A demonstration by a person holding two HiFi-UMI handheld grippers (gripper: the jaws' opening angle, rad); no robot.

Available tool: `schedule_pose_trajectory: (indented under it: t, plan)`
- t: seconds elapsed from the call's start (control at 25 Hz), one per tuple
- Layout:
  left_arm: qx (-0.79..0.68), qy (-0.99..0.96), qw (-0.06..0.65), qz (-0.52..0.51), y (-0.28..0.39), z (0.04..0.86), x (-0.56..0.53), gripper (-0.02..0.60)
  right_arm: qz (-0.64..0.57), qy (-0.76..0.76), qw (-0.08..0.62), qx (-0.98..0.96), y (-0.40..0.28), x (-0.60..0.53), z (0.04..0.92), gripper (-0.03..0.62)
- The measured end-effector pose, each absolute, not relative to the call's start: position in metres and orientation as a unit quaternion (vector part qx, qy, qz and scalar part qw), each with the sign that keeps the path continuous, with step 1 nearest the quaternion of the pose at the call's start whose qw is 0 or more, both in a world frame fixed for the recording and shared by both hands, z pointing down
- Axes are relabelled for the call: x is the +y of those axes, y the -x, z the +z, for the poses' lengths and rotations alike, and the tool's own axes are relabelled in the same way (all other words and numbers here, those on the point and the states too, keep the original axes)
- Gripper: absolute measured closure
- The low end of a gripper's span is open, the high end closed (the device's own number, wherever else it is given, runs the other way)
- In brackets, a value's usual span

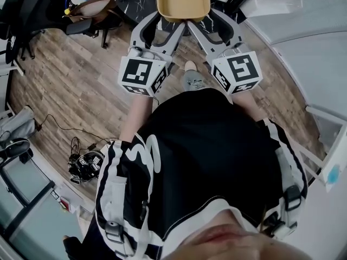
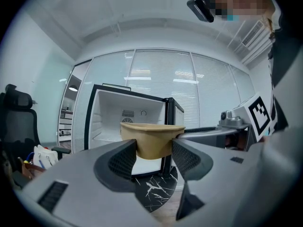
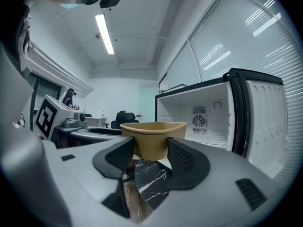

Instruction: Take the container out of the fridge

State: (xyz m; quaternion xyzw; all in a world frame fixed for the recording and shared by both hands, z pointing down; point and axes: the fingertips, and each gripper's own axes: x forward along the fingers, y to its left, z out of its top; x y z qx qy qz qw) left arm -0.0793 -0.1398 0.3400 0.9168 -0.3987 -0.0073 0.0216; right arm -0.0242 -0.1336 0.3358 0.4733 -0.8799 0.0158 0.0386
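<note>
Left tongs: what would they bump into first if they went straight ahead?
The left tongs are shut on the container. Straight ahead stands the open fridge, so that would likely come first, with the container leading. How far off it is cannot be told.

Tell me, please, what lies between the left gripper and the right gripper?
The tan container: the left gripper clamps one side and the right gripper the other, as the head view shows.
</note>
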Motion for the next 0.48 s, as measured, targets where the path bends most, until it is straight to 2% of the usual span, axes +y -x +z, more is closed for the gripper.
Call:
schedule_pose_trajectory:
  t: [0.48]
  plan:
    - [-0.396,-0.918,0.017,-0.007,0.092,0.336,-0.087,0.341,0.014,-0.477,0.033,-0.878,0.037,-0.08,0.333,0.364]
